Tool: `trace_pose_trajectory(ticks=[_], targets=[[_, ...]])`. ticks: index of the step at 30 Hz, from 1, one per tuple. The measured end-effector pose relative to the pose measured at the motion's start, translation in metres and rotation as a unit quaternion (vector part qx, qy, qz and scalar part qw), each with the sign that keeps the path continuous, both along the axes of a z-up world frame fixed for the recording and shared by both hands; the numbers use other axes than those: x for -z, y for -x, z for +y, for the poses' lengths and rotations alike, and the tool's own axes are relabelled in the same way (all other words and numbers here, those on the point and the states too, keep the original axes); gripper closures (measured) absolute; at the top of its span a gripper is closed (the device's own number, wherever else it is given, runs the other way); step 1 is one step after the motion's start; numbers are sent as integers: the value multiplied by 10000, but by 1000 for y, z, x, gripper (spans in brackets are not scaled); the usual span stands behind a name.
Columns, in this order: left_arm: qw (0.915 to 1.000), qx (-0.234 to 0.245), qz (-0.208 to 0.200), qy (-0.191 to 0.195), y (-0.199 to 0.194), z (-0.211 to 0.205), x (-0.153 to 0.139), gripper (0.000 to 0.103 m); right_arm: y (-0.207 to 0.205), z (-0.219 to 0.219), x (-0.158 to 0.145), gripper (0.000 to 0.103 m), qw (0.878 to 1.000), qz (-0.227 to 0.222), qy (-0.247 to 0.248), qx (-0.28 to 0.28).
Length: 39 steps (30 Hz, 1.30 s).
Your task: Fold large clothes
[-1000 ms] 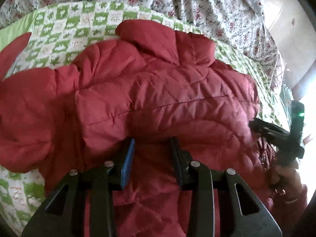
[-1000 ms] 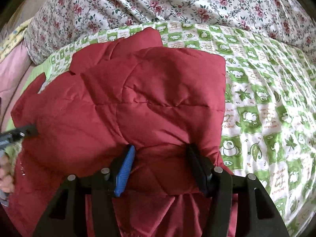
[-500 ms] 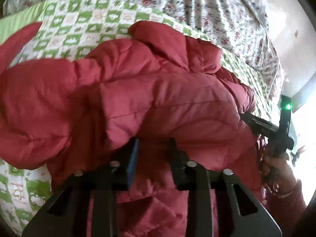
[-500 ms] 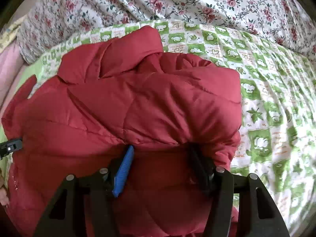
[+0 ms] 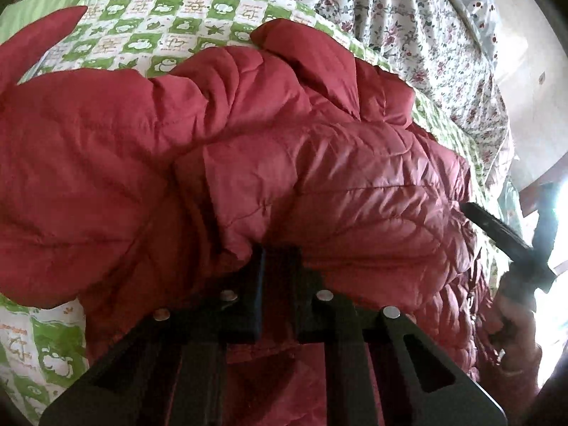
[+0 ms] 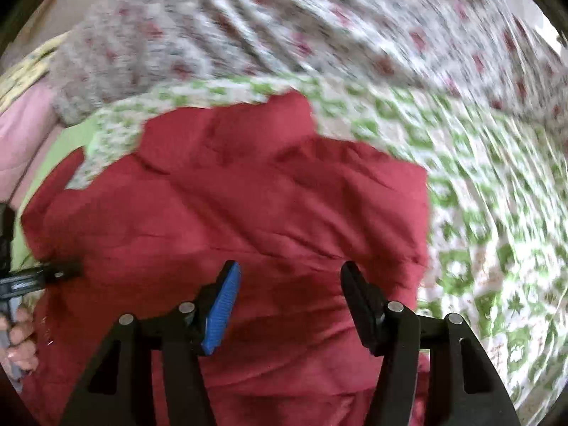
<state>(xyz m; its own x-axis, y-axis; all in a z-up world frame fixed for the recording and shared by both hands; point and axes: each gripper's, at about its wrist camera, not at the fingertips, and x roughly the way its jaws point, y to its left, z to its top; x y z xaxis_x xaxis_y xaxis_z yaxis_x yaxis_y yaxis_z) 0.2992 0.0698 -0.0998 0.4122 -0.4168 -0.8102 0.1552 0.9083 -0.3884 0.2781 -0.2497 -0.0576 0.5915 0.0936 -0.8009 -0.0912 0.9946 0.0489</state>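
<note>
A red quilted puffer jacket (image 5: 284,142) lies bunched on a green-and-white checked bedspread (image 5: 159,35). My left gripper (image 5: 280,252) is shut on a thick fold of the jacket near its lower edge, and the padding bulges over the fingertips. In the right wrist view the jacket (image 6: 248,195) lies flatter, folded over itself. My right gripper (image 6: 291,266) hovers just above it with its jaws opening and no fabric pinched between them. This view is blurred by motion. The left gripper's tip (image 6: 60,269) shows at the jacket's left edge.
A floral quilt (image 5: 408,17) is heaped along the far side of the bed. A pink cloth (image 6: 25,131) lies at the far left. A hand (image 5: 514,319) holds the other gripper at the jacket's right edge. Bare bedspread (image 6: 479,213) spreads out on the right.
The left jaws closed onto a fold of the jacket and sank into it. The right gripper came off the fold it was tucked around, drew back and up, and its jaws widened.
</note>
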Motion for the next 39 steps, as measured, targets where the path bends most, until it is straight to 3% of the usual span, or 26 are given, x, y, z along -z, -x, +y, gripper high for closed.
trace_pose_trajectory(ticks=[2, 5, 8, 12, 19, 26, 32, 35, 37, 39], targets=[[9999, -3, -16, -134, 1, -4, -2, 92, 0, 19, 5, 38, 9994, 126, 32, -311], [9997, 19, -51, -239, 2, -5, -2, 92, -5, 40, 35, 37, 9960, 456, 530, -554], [9994, 48, -87, -323, 3, -7, -2, 92, -9, 37, 53, 36, 9958, 568, 465, -544], [9993, 40, -95, -372, 3, -8, -2, 91, -12, 40, 55, 35, 9956, 591, 465, -554], [9991, -45, -239, -345, 20, 3, -26, 91, 4, 26, 21, 35, 9985, 359, -200, -361], [9962, -517, -514, -482, 37, 39, -52, 78, 42, 17, -25, 34, 9962, 2, -760, -427], [9927, -876, -612, -556, 35, 69, -63, 78, 66, 13, -35, 28, 9933, 116, -1072, -406], [9902, -1059, -633, -650, 31, 86, -68, 77, 73, 10, -34, 20, 9914, 188, -1234, -399], [9880, -1190, -649, -745, 26, 96, -71, 63, 75, 10, -32, 17, 9904, 262, -1307, -380], [9834, -1382, -673, -959, 17, 110, -76, 56, 77, 10, -31, 17, 9901, 337, -1322, -335]])
